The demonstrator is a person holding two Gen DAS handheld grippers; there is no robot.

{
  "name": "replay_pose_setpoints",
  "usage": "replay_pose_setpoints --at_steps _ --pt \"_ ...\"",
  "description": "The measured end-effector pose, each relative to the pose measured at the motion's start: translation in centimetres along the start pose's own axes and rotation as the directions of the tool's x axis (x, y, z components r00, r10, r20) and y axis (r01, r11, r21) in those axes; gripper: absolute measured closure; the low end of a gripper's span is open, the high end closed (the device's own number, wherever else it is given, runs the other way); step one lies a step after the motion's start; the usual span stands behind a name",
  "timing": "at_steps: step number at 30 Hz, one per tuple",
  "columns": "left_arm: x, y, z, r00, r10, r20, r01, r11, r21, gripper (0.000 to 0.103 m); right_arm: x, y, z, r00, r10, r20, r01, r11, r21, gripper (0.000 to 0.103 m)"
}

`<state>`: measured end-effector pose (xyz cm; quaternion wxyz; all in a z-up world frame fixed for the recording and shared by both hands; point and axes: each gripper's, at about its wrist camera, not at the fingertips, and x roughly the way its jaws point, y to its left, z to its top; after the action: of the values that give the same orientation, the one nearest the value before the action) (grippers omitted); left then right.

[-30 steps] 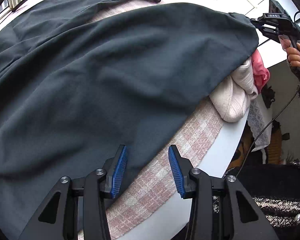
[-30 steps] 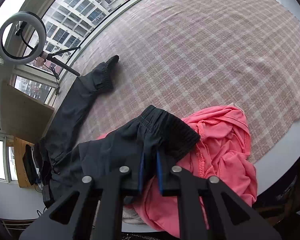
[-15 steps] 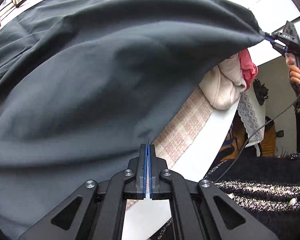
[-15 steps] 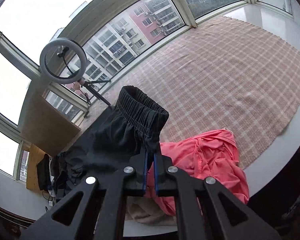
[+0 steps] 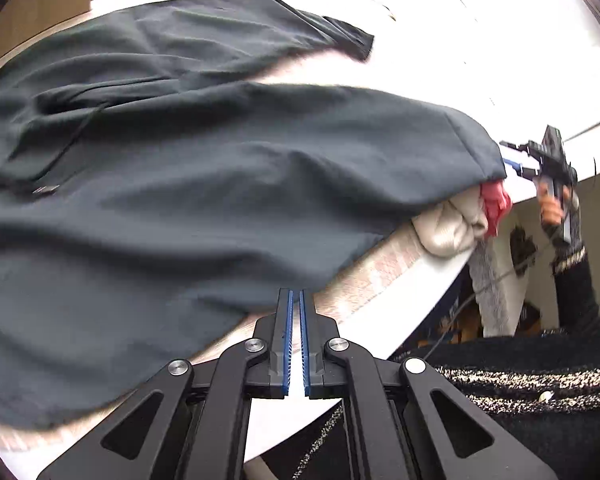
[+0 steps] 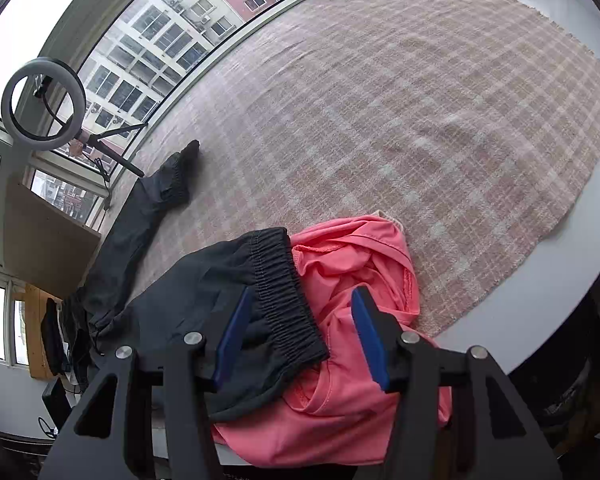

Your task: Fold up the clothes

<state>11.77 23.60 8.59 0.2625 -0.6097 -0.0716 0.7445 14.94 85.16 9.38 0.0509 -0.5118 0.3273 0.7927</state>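
From my left camera, the left gripper has its blue fingers pressed almost together, their tips at the near hem of the dark trousers. I cannot tell for certain whether cloth is caught between them, since the slit below the tips shows only the pale bench edge. The trousers fill the view from nine o'clock across to two o'clock, draped over the pink-checked cloth on the bench. At three o'clock a cream garment bulges out from under them, with a red scrap beside it. Further out at three o'clock, the right gripper is held in a person's hand, its fingers just off the waistband corner.

From my right camera, the right gripper is opening, blue fingers spread wide and not pressing on anything. The elastic waistband lies loose between them, on top of a crumpled pink garment at six o'clock. One trouser leg runs away toward ten o'clock, its cuff on the checked cloth. A ring light stands by the window at ten o'clock.
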Motion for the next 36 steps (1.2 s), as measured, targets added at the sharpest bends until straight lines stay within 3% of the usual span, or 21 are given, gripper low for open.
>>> replay_pose_setpoints --at_steps 2,4,6,10,12,13,16,20,22,23,27,29,32,34,36 --pt "-2.5 3.4 -2.3 0.995 0.068 0.071 -0.058 0.988 -0.143 0.094 0.6 -0.6 -0.7 1.0 0.018 -0.007 -0.018 1.0 0.026 0.052" --pt "-5.2 7.3 -4.9 0.98 0.152 0.125 -0.109 0.948 -0.3 0.089 0.8 -1.0 -1.3 1.0 0.013 0.0 -0.013 0.999 0.052 0.052" --pt "-7.6 11.3 -7.9 0.957 0.237 0.165 -0.139 0.879 -0.457 0.088 0.9 -1.2 -1.8 1.0 0.012 0.007 -0.012 0.997 0.082 0.052" --pt "-10.7 18.8 -11.9 0.907 0.375 0.194 -0.159 0.73 -0.664 0.088 0.6 -0.7 -2.6 0.999 0.0 0.033 -0.004 0.992 0.128 0.052" --pt "-11.1 21.3 -12.3 0.884 0.423 0.2 -0.171 0.691 -0.702 0.088 0.5 -0.1 -3.0 0.999 -0.012 0.035 0.007 0.991 0.132 0.052" --pt "-11.6 22.3 -12.0 0.872 0.444 0.207 -0.187 0.692 -0.697 0.088 0.5 0.4 -3.3 0.999 -0.02 0.031 0.016 0.991 0.134 0.052" --pt "-11.4 23.7 -10.5 0.851 0.492 0.183 -0.289 0.731 -0.617 0.059 0.4 1.7 -4.4 0.999 -0.028 0.026 0.025 0.991 0.129 0.052" --pt "-9.8 26.0 -10.0 0.867 0.477 0.145 -0.305 0.739 -0.601 0.057 -0.4 3.1 -6.6 0.999 -0.022 0.049 0.016 0.991 0.132 0.052" --pt "-9.3 27.3 -10.1 0.877 0.458 0.145 -0.278 0.73 -0.624 0.056 -0.7 3.4 -7.5 0.998 -0.018 0.06 0.009 0.989 0.148 0.052" --pt "-9.6 27.5 -10.2 0.872 0.466 0.153 -0.274 0.721 -0.637 0.056 -0.9 3.4 -7.8 0.998 -0.021 0.064 0.011 0.987 0.158 0.052" --pt "-11.0 28.3 -10.5 0.846 0.498 0.19 -0.256 0.692 -0.674 0.057 -2.1 3.6 -8.9 0.996 -0.024 0.084 0.008 0.982 0.187 0.052" --pt "-11.7 27.4 -8.9 0.817 0.547 0.185 -0.32 0.696 -0.643 0.058 -2.5 4.3 -9.0 0.995 -0.038 0.088 0.024 0.986 0.165 0.052" --pt "-11.3 23.9 -3.7 0.779 0.584 0.229 -0.448 0.774 -0.448 0.058 -2.5 5.0 -9.1 0.994 -0.048 0.095 0.033 0.987 0.159 0.052" --pt "-9.6 22.5 0.4 0.82 0.518 0.243 -0.432 0.839 -0.331 0.058 -2.2 5.3 -9.3 0.995 -0.024 0.095 0.007 0.985 0.171 0.052" --pt "-7.8 22.4 3.8 0.906 0.339 0.255 -0.264 0.921 -0.287 0.061 -2.0 5.7 -9.5 0.996 -0.015 0.09 0.0 0.985 0.171 0.052"
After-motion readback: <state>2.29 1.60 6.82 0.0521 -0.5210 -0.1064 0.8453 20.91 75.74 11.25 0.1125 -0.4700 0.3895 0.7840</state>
